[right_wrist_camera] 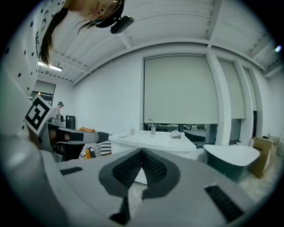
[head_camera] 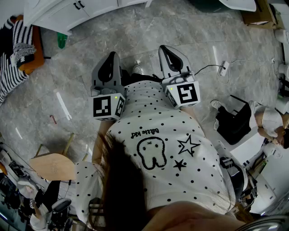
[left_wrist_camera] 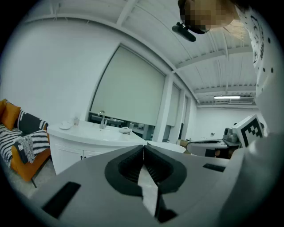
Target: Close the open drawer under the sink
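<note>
The white sink cabinet (left_wrist_camera: 71,150) stands some way ahead, with a faucet (left_wrist_camera: 103,119) on its top; the right gripper view shows the same cabinet (right_wrist_camera: 153,142). From here I cannot make out an open drawer on its front. In the head view the cabinet (head_camera: 58,13) is at the top left. My left gripper (head_camera: 113,55) and right gripper (head_camera: 163,47) are held side by side close to the person's chest, pointing forward over the floor. Both have their jaws shut tip to tip with nothing between them, as the left gripper (left_wrist_camera: 143,146) and right gripper (right_wrist_camera: 142,150) views show.
A grey marble floor (head_camera: 135,31) lies between me and the cabinet. An orange sofa with striped cushions (head_camera: 18,49) is at the left. A white and dark bathtub (right_wrist_camera: 230,157) stands right of the cabinet. A wooden stool (head_camera: 52,164) and a power strip with a cable (head_camera: 222,67) are on the floor.
</note>
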